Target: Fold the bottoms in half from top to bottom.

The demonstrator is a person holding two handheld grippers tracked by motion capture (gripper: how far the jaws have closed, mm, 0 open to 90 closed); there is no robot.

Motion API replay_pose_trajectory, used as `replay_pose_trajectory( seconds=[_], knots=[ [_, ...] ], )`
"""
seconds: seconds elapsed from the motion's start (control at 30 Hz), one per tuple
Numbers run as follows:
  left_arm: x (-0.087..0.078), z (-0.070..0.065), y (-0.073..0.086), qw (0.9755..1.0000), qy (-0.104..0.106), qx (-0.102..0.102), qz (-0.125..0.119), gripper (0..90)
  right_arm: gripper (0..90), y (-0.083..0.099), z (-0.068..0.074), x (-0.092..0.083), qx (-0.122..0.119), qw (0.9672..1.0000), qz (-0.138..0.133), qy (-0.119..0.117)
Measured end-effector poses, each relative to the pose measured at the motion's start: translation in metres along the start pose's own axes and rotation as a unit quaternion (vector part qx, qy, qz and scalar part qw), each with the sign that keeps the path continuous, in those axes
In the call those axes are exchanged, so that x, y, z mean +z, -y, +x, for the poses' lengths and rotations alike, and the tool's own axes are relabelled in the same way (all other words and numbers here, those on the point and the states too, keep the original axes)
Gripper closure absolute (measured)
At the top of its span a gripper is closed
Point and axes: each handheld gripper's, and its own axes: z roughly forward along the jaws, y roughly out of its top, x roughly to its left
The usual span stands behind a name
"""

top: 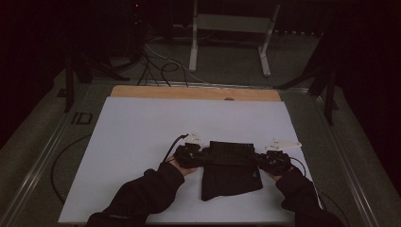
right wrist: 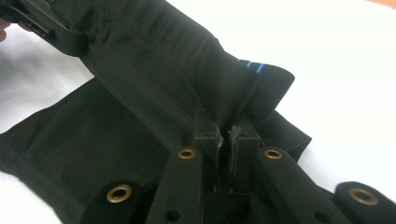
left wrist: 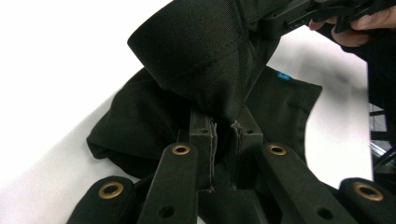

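Both tongs, left (top: 201, 157) and right (top: 259, 161), pinch opposite corners of the black garment (top: 231, 172) near the tabletop's (top: 142, 127) front edge, mid-fold I'd say, next needing the lifted edge laid down evenly.

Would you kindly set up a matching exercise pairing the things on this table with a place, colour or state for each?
Things:
1. left gripper
2. right gripper
3. black garment
4. white sheet

Descriptions:
A. covers the tabletop under everything
B. shut on the garment's edge at the left of the high view
C. partly lifted, with small blue marks
D. shut on the garment's edge at the right of the high view

Pairs: 1-B, 2-D, 3-C, 4-A
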Motion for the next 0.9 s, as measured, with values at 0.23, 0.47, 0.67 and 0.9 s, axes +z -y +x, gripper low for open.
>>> replay_pose_trajectory(
  seconds=[0.23,0.47,0.67,0.9],
  knots=[
    [-0.004,-0.009,0.003,1.0,0.008,0.003,-0.001,82.7,85.1,0.006,0.007,-0.007,0.0,1.0,-0.001,-0.005],
    [-0.004,-0.017,0.009,0.9999,0.011,0.008,0.001,82.7,85.1,0.014,0.011,-0.01,0.005,0.9999,0.002,-0.009],
    [-0.004,-0.021,0.015,0.9999,0.009,0.009,0.001,82.6,85.1,0.018,0.016,-0.012,0.003,1.0,0.005,-0.007],
    [-0.003,-0.023,0.021,0.9999,0.011,0.007,0.006,82.6,85.0,0.024,0.017,-0.009,0.01,0.9998,0.012,-0.015]
  ],
)
